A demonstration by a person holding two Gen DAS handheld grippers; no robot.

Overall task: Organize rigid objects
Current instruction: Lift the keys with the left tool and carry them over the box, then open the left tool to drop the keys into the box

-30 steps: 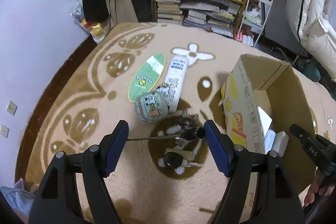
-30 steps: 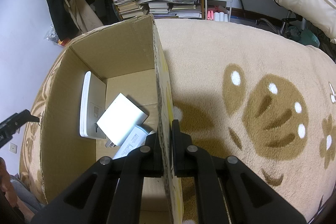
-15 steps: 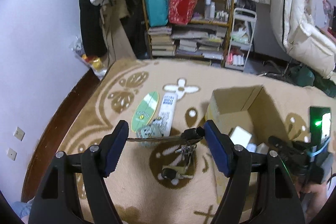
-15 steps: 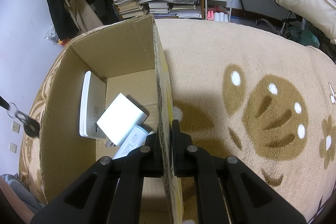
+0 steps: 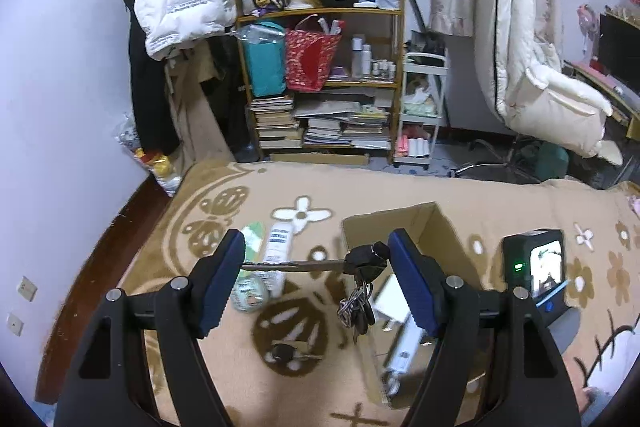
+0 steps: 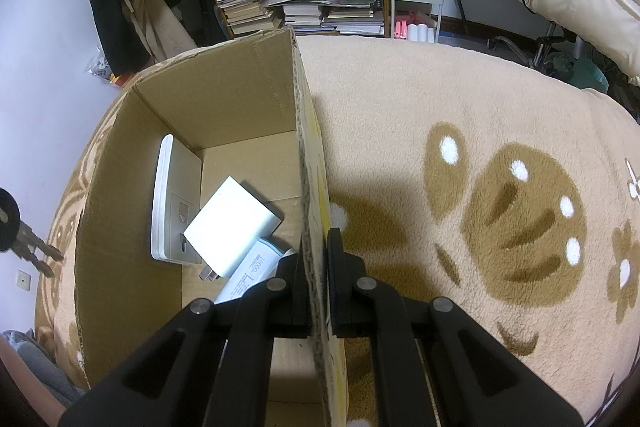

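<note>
My left gripper is raised above the rug, its blue pads clamping a long key end to end, and the key bunch dangles from the key's black head over the left wall of the cardboard box. The same keys show at the left edge of the right wrist view. My right gripper is shut on the box's right wall. Inside the box lie a white charger, a flat white power strip and a pale blue power bank.
On the rug left of the box lie a white tube, a green board-shaped item, a round green tin and a single black-headed key. A bookshelf and a white chair stand beyond the rug.
My left gripper has risen well above the rug with the key bunch and shifted right toward the box. The right gripper and the box have stayed put.
</note>
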